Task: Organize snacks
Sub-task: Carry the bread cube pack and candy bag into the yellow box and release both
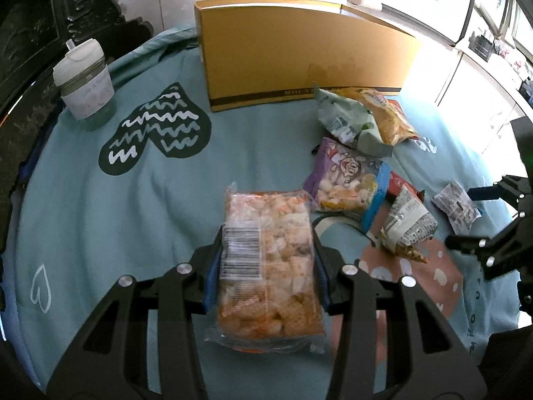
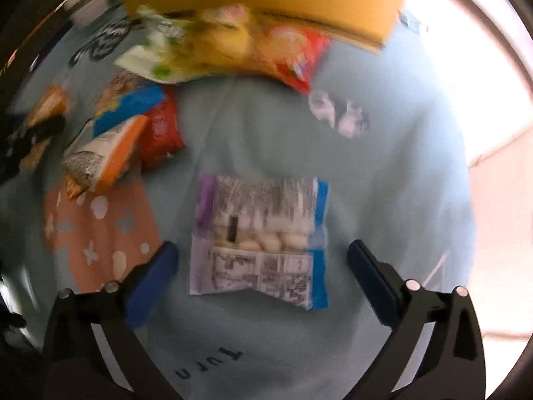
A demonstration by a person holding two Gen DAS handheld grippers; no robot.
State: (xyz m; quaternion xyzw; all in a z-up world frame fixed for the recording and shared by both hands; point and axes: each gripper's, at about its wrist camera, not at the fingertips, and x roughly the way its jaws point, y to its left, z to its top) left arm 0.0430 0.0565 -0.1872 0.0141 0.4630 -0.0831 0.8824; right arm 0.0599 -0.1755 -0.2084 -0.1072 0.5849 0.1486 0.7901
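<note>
The cloth covering the bench is matt blue fabric, softly creased, with flat printed hearts. The cracker pack at six o'clock is clear glossy plastic film that catches the light. The box at twelve o'clock is smooth matt yellow cardboard. The cup at ten o'clock looks like frosted plastic with a matt white lid. The marshmallow bag is shiny crinkled film. The left gripper has matt black plastic arms, blue rubbery-looking fingers and bright metal pins.

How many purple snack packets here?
2: one purple packet face up beside the red packet, second purple packet back up under the open right hand-held gripper. More may hide.
</note>
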